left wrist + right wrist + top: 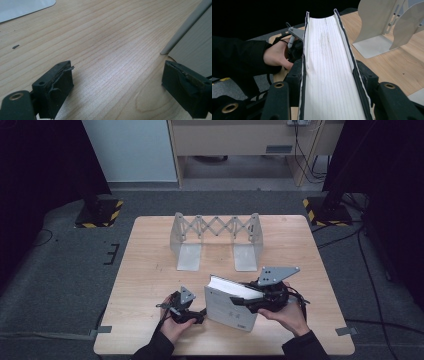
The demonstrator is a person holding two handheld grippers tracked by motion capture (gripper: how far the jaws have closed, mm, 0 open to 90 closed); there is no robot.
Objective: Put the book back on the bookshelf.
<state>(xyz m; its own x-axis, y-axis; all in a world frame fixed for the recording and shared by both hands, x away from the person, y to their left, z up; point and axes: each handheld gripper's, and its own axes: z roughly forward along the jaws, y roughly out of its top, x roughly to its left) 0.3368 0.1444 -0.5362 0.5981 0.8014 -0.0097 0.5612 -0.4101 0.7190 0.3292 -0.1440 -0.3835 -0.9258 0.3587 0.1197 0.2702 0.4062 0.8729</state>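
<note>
Book (231, 306) sits on its lower edge near the front of the bench (150, 270), leaning slightly, grey matte cover facing the person, white page block up. Right gripper (242, 301) clamps it from above across the top: in the right gripper view the black jaws press both covers of the book (329, 82), the lined page edges running between them, smudged near the far end, cover edges thin and dark. Right hand (285, 312) holds the gripper body just right of the book, grey three-cornered plate on top.

Left gripper (199, 316) is just left of the book's lower corner, jaws spread wide with nothing between them. In the left gripper view, the left gripper (117, 87) shows bare pale wood grain between its blocky black pads, worn rubber peeling on the pads; book cover (195, 50) is right by one jaw, contact unclear. Left hand (172, 322) grips the body.

Behind the book, well apart, stands an expandable bookend rack (216, 240): grey sheet metal, two rounded upright ends joined by a scissor lattice, flat foot plates pointing toward the book.
</note>
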